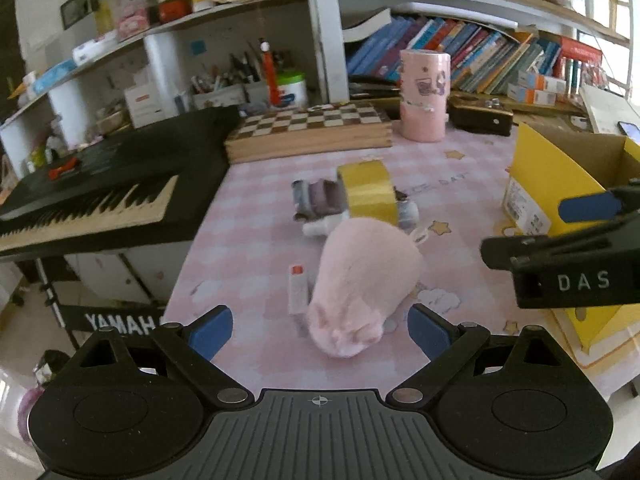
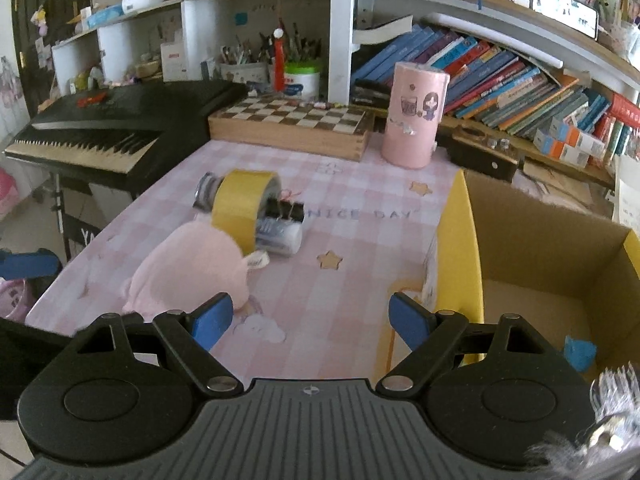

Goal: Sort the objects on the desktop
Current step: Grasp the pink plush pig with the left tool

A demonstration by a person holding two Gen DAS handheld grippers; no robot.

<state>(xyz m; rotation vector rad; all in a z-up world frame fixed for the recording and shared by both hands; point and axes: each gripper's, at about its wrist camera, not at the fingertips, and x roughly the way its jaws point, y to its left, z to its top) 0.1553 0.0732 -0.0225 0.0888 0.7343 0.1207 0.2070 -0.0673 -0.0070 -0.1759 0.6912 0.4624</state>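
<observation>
Pink and white checks cover the table [image 1: 256,216], a cloth printed with stars, clouds and the words "NICE DAY". Near its middle lies a small heap of things. A pink plush toy [image 1: 362,288] lies nearest the left wrist camera, soft and rounded, with a paper tag at its far end. Just beside it, on the keyboard side, lies a small white tube with a red end [image 1: 298,288], touching or almost touching the plush. Behind the plush a roll of yellow tape [image 1: 368,192] stands on edge, and a clear cylindrical container [image 2: 280,236] lies on its side, passing through or close behind the roll; I cannot tell which. Black binder clips [image 2: 286,210] sit against it.

The left hand-held gripper [image 1: 320,332] hangs over the near edge of the table with its blue pads spread wide, the plush between and just beyond them, nothing pinched. The right hand-held gripper [image 2: 310,322] is likewise spread wide and empty, above bare cloth between the plush and the yellow cardboard box [image 2: 460,248]. The box stands open on the right side of the table; a small blue object [image 2: 580,354] lies inside it.

Farther back stand a wooden chessboard box [image 2: 288,124] and an upright pink cylinder [image 2: 414,116]. A black Yamaha keyboard [image 1: 100,188] adjoins the table's left edge, and shelves of books [image 2: 500,76] run along the back.
</observation>
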